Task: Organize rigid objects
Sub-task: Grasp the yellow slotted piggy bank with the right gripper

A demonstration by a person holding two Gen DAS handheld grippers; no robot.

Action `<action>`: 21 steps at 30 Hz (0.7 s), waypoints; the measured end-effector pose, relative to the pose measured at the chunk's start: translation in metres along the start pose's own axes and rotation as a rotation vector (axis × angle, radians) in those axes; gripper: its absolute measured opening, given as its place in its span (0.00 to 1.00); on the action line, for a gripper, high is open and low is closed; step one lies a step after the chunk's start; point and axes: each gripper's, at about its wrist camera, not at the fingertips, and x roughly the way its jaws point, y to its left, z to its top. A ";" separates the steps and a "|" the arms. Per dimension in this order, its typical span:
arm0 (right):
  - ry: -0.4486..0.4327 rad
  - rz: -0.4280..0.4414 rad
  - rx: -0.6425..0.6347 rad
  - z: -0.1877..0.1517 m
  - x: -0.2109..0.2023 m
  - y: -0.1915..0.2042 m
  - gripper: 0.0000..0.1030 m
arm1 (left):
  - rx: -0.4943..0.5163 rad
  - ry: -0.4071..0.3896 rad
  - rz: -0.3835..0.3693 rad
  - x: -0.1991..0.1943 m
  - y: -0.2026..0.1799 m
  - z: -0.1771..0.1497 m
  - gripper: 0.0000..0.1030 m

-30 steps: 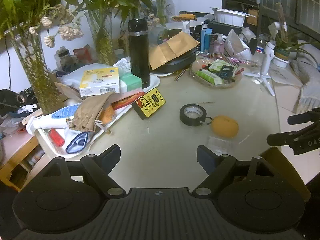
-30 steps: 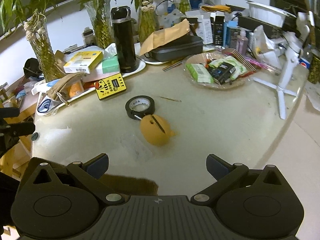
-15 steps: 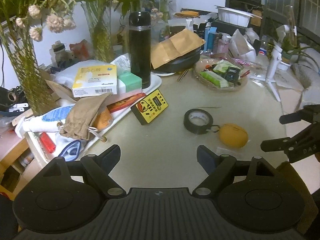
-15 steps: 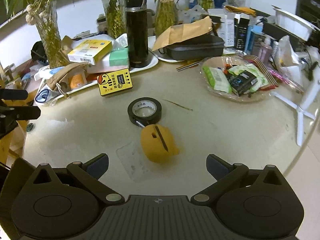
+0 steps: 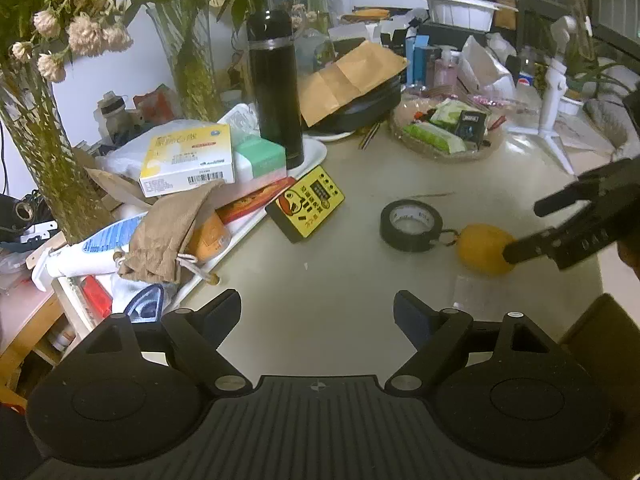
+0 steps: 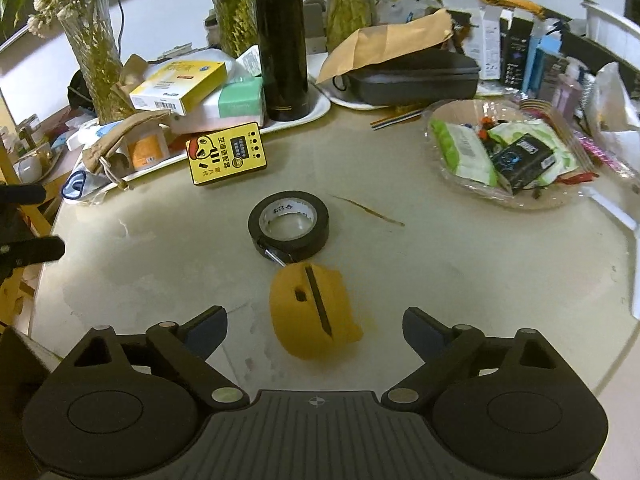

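- My right tongs [image 6: 314, 332] are closing, the yellow case [image 6: 314, 312] between them, not squeezed yet.
- I squeeze its fat middle, clear of the tape roll [image 6: 289, 224].
- My left tongs [image 5: 318, 312] wait wide, empty.

A lived-in home: beyond the hand-held gripper, the round pale bench [image 6: 460, 264] is crowded with glass vases of green stems [image 5: 192, 68], a tall black thermos flask [image 6: 282, 44] and a clear snack bowl [image 6: 508, 152].

— What differs from a second ago?
— The right gripper [image 6: 314, 330] has come forward and down over the table; its jaws are closing, with the near end of the yellow pouch [image 6: 314, 312] now between them, untouched.
— And the left?
— The left gripper [image 5: 318, 312] has edged slightly toward the clutter.
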 end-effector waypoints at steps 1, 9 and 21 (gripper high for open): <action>0.003 0.009 0.001 0.001 0.004 -0.002 0.91 | -0.002 0.002 -0.003 0.001 0.001 -0.001 0.82; 0.060 0.072 -0.013 0.007 0.039 -0.009 0.77 | -0.056 -0.002 -0.075 0.003 0.008 -0.002 0.82; 0.094 0.073 -0.011 0.005 0.054 -0.008 0.56 | 0.100 -0.055 0.012 0.009 -0.007 0.002 0.82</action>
